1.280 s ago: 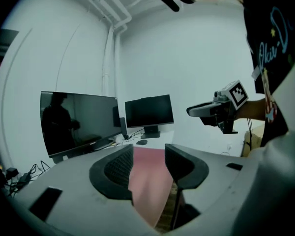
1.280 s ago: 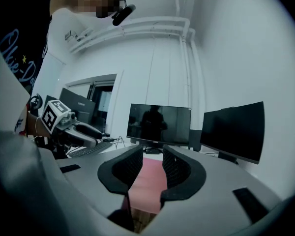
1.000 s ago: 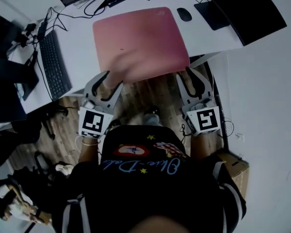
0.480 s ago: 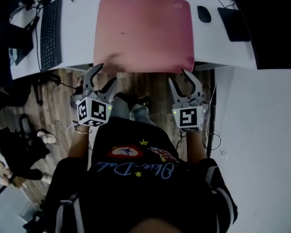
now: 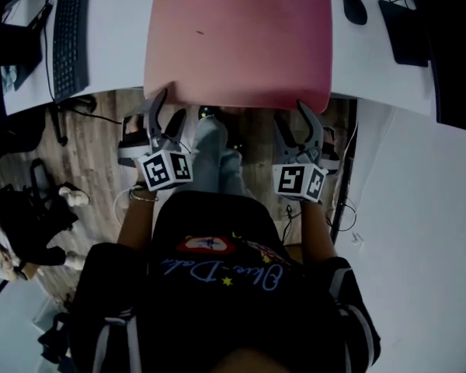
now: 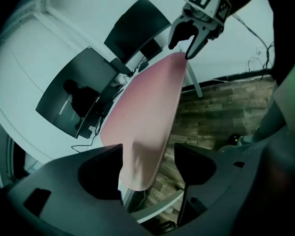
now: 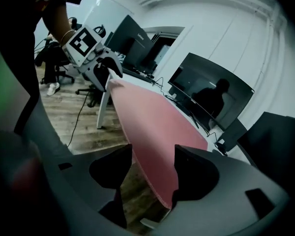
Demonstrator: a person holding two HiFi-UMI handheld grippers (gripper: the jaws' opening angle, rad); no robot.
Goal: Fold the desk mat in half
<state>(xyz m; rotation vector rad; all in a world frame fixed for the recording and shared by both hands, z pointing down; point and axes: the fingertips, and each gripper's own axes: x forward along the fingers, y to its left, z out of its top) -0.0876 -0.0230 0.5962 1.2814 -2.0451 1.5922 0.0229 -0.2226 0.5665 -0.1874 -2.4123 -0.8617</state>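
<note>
The pink desk mat lies spread on the white desk, its near edge hanging over the desk's front. My left gripper is at the mat's near left corner and my right gripper at the near right corner. In the left gripper view the mat's corner hangs between the opening jaws of the left gripper, with a gap on its right side. In the right gripper view the mat runs between the opening jaws of the right gripper, with a gap on its left side.
A black keyboard lies left of the mat, with a mouse and a dark pad to its right. Monitors stand at the desk's back. The person's legs and wood floor are below the desk edge.
Both grippers' jaws have spread wider. The mat's near edge, blurred a second ago, now hangs still between them. The head view has shifted, so the desk sits higher in the picture.
</note>
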